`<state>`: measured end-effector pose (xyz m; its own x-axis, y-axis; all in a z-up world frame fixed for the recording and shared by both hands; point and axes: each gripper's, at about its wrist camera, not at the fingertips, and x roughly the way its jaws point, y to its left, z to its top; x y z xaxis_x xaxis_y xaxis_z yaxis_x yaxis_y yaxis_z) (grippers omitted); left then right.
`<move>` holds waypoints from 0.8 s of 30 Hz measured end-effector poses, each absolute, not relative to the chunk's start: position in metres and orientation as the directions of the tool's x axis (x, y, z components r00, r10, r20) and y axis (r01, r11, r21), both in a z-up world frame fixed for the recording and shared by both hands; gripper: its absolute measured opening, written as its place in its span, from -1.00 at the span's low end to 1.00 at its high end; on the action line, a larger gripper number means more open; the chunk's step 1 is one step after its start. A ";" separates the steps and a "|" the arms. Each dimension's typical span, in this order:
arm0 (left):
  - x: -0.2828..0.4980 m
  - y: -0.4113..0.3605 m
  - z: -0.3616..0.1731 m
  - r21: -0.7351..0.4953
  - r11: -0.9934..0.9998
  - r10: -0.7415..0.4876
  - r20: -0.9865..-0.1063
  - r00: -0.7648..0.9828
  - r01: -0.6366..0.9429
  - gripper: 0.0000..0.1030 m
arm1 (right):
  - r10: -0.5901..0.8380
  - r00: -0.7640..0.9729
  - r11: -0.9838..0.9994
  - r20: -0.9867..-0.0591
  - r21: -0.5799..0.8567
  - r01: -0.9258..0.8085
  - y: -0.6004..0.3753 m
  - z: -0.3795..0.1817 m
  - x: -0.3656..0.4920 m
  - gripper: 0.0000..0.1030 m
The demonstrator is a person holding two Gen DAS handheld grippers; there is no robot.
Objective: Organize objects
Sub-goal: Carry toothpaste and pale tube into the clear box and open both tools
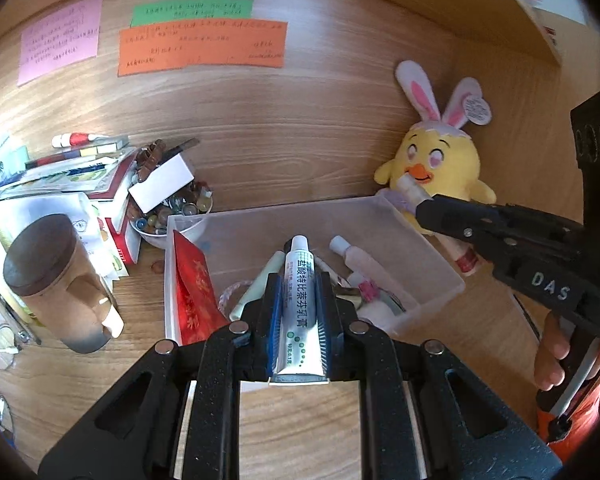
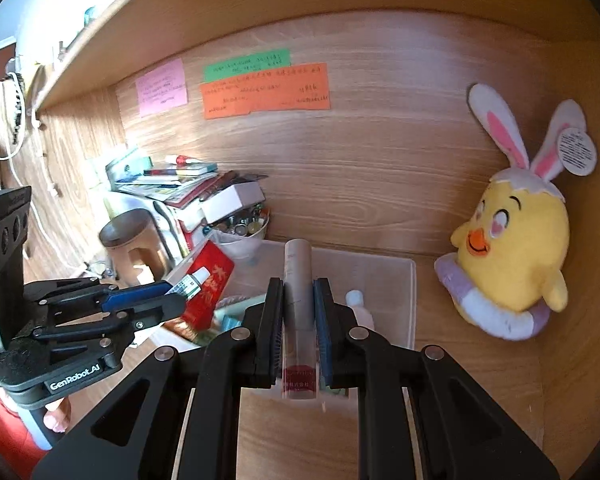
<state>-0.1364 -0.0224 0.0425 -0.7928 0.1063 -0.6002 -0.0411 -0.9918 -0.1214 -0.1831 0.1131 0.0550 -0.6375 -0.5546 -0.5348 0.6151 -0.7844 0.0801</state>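
My left claw (image 1: 298, 300) pinched a white tube (image 1: 300, 304), my right claw (image 2: 298, 316) a pinkish tube (image 2: 299, 312), both lengthwise, seemingly above the clear bin (image 1: 428, 248).

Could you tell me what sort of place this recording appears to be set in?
Probably a personal study desk at home or in a dormitory: handwritten sticky notes on the wooden back panel, a pile of books, and a plush chick.

White ointment tube (image 1: 300, 304) with green print, cap end forward, clamped between the left claw (image 1: 298, 292) pads above the clear plastic bin (image 1: 432, 256). Pale pink tube (image 2: 299, 312) with red base label, pinched in the right claw (image 2: 299, 312), likewise raised over the bin's near edge.
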 end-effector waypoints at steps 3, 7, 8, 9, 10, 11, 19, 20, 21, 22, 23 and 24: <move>-0.151 -0.023 0.037 -0.125 -0.991 0.107 -0.621 -0.776 -0.036 -0.69 | -0.544 -0.621 -0.786 -0.564 0.085 0.612 0.104 0.047 -0.200 -0.73; -0.169 -0.023 0.025 -0.129 -0.991 0.113 -0.656 -0.746 -0.037 -0.69 | -0.526 -0.588 -0.791 -0.615 0.099 0.604 0.093 0.027 -0.217 -0.73; -0.174 -0.022 0.021 -0.127 -0.991 0.112 -0.666 -0.737 -0.036 -0.69 | -0.522 -0.582 -0.792 -0.624 0.100 0.602 0.092 0.023 -0.220 -0.73; -0.176 -0.022 0.017 -0.127 -0.991 0.113 -0.672 -0.732 -0.036 -0.69 | -0.519 -0.572 -0.791 -0.636 0.104 0.603 0.091 0.017 -0.223 -0.73; -0.180 -0.022 0.013 -0.128 -0.991 0.113 -0.680 -0.724 -0.035 -0.69 | -0.516 -0.562 -0.791 -0.647 0.108 0.602 0.090 0.012 -0.226 -0.73; -0.182 -0.022 0.011 -0.130 -0.991 0.115 -0.685 -0.720 -0.035 -0.69 | -0.511 -0.551 -0.791 -0.660 0.110 0.602 0.088 0.007 -0.228 -0.73; -0.190 -0.027 -0.002 -0.158 -0.986 0.149 -0.712 -0.687 -0.051 -0.69 | -0.481 -0.506 -0.778 -0.716 0.083 0.622 0.075 -0.015 -0.232 -0.73; -0.189 -0.027 -0.001 -0.162 -0.986 0.152 -0.709 -0.689 -0.050 -0.69 | -0.478 -0.500 -0.774 -0.722 0.077 0.628 0.073 -0.017 -0.232 -0.73; -0.188 -0.028 0.000 -0.165 -0.985 0.155 -0.706 -0.691 -0.052 -0.69 | -0.476 -0.497 -0.772 -0.726 0.074 0.632 0.072 -0.018 -0.231 -0.73; -0.187 -0.028 0.001 -0.167 -0.984 0.158 -0.703 -0.693 -0.055 -0.68 | -0.475 -0.494 -0.771 -0.729 0.073 0.633 0.071 -0.018 -0.230 -0.73; -0.186 -0.029 0.003 -0.169 -0.984 0.160 -0.700 -0.696 -0.056 -0.68 | -0.473 -0.486 -0.769 -0.735 0.076 0.635 0.070 -0.019 -0.230 -0.72; -0.185 -0.029 0.005 -0.170 -0.984 0.161 -0.697 -0.699 -0.057 -0.68 | -0.474 -0.481 -0.767 -0.737 0.077 0.637 0.070 -0.019 -0.230 -0.72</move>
